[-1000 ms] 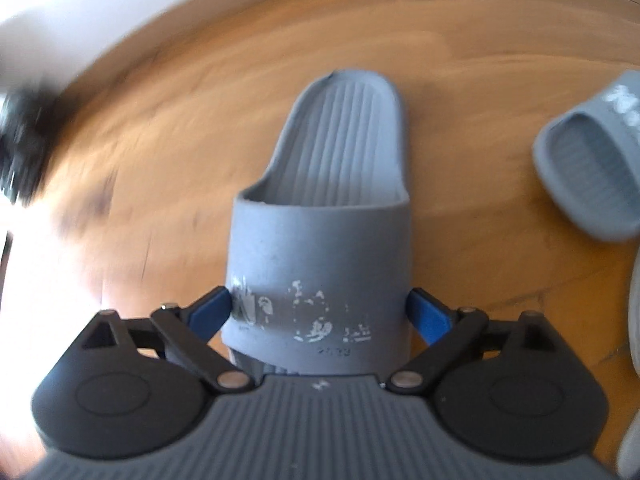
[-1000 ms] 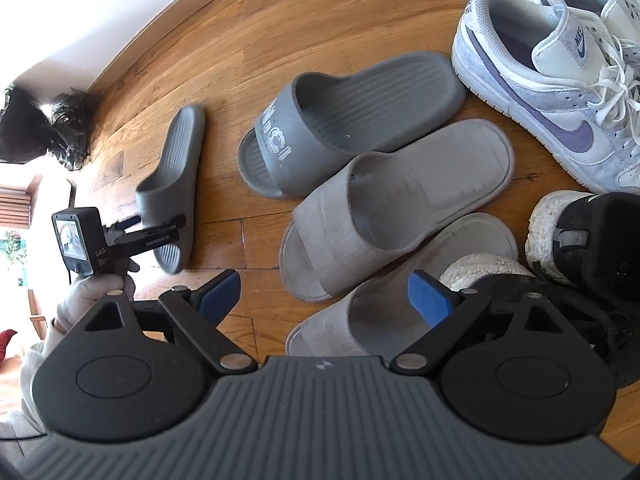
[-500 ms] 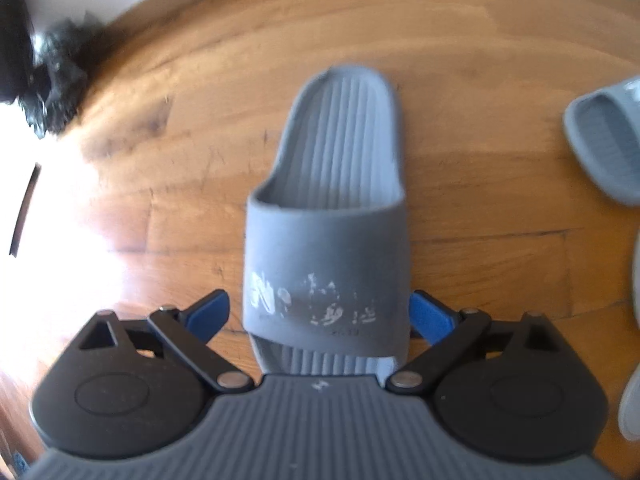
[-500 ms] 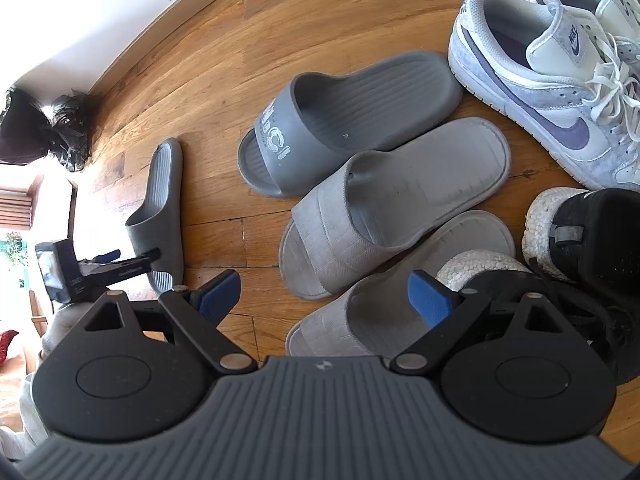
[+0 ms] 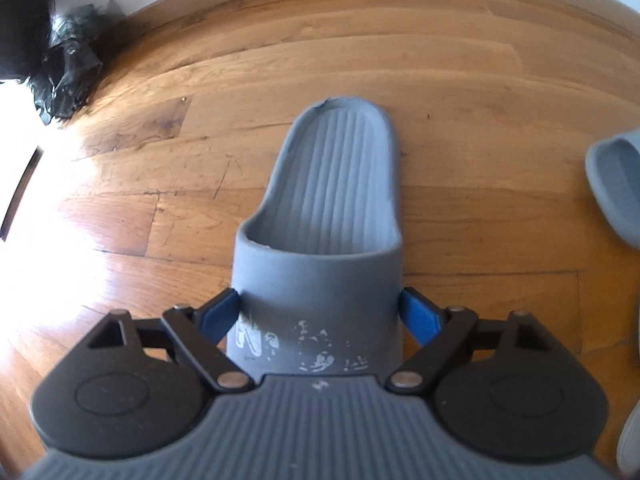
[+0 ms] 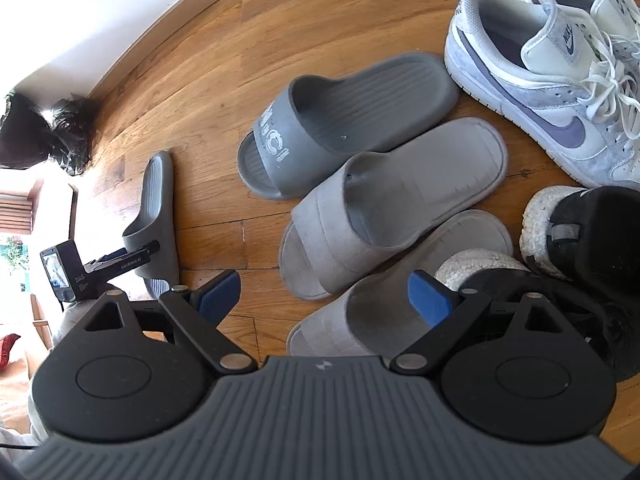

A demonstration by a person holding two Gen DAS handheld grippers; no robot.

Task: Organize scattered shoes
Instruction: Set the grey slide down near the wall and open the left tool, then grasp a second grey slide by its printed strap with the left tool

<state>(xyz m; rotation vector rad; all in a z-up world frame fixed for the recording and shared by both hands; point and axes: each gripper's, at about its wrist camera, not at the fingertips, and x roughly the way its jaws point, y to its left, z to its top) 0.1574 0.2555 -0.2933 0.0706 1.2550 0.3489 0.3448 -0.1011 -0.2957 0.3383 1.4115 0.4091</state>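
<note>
The left gripper (image 5: pixel 320 308) is placed around the strap of a dark grey slide (image 5: pixel 332 208), with 1 blue finger (image 5: pixel 218 314) on each side of the strap. The fingers appear to touch the strap sides, but whether they are already pressing it or only standing against it cannot be told. This slide lies on the wooden floor (image 5: pixel 480 100), well apart from its partner, the second dark grey slide (image 6: pixel 348 116), which lies beside the other shoes. In the right wrist view, the partner is seen touching 2 light grey slippers (image 6: pixel 396 200), with 2 white and purple sneakers (image 6: pixel 540 92) and 2 black shoes (image 6: pixel 592 232) close by.

The right gripper (image 6: pixel 324 300) is held spread over the nearer light grey slipper and nothing is between its fingers.

The step in hand is judged to be the handling of the lone slide by its strap, either a pick-up or a set-down; the pictures fit both. In either case, the grip is best kept low on the strap sides, where the rubber is stiffer, because a soft strap can fold and slip. The slide should be kept level, with the heel not dragged across the boards. If it is brought to its partner, it should be set parallel and pointing the same way.
</note>
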